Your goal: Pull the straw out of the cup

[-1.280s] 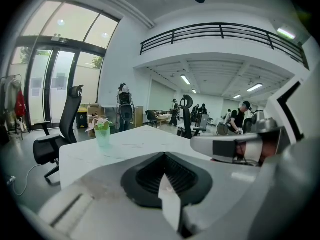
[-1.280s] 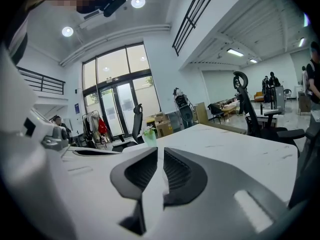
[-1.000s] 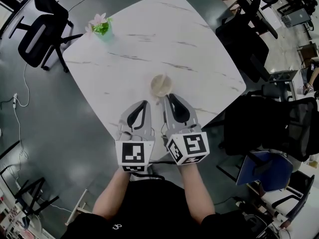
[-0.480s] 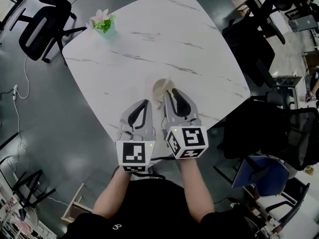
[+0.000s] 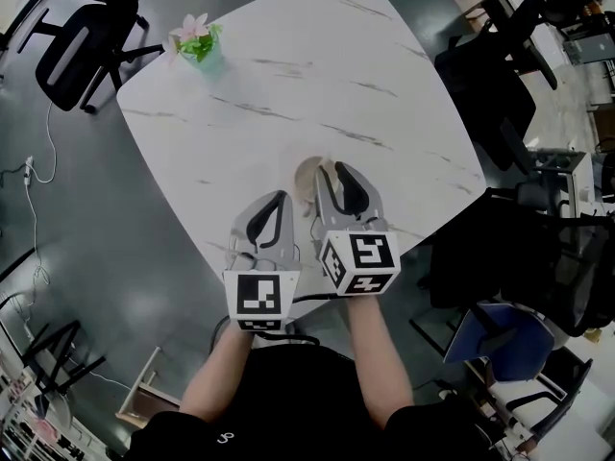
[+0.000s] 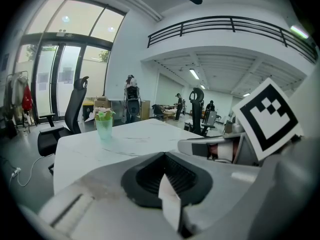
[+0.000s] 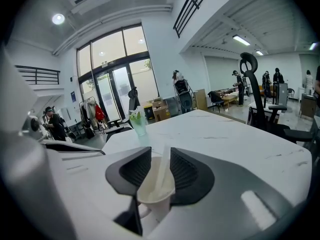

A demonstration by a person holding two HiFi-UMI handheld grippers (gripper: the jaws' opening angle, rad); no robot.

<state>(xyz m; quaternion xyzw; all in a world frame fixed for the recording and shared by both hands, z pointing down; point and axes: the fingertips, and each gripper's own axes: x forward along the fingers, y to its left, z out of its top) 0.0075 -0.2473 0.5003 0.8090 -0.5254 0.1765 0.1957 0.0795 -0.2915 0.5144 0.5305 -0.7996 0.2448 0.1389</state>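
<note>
A pale paper cup (image 5: 306,172) stands on the white marble table (image 5: 288,75) near its front edge. In the right gripper view the cup (image 7: 155,194) sits low between the two dark pads, with a white straw (image 7: 163,170) leaning up out of it. My right gripper (image 5: 332,167) reaches over the cup's right side; its jaws (image 7: 160,153) are opening and the pads do not press on the cup. My left gripper (image 5: 278,200) hovers just left of it, behind the cup. Its jaws (image 6: 165,156) look shut, with only a thin pale sliver between the pads.
A green vase of flowers (image 5: 198,46) stands at the table's far left corner. Black office chairs ring the table: one at the far left (image 5: 72,27), one at the far right (image 5: 485,75), one at the near right (image 5: 538,248). People stand far off in the hall.
My right gripper has slid forward and down, so that its jaws now cover part of the cup. The left gripper has hardly moved.
</note>
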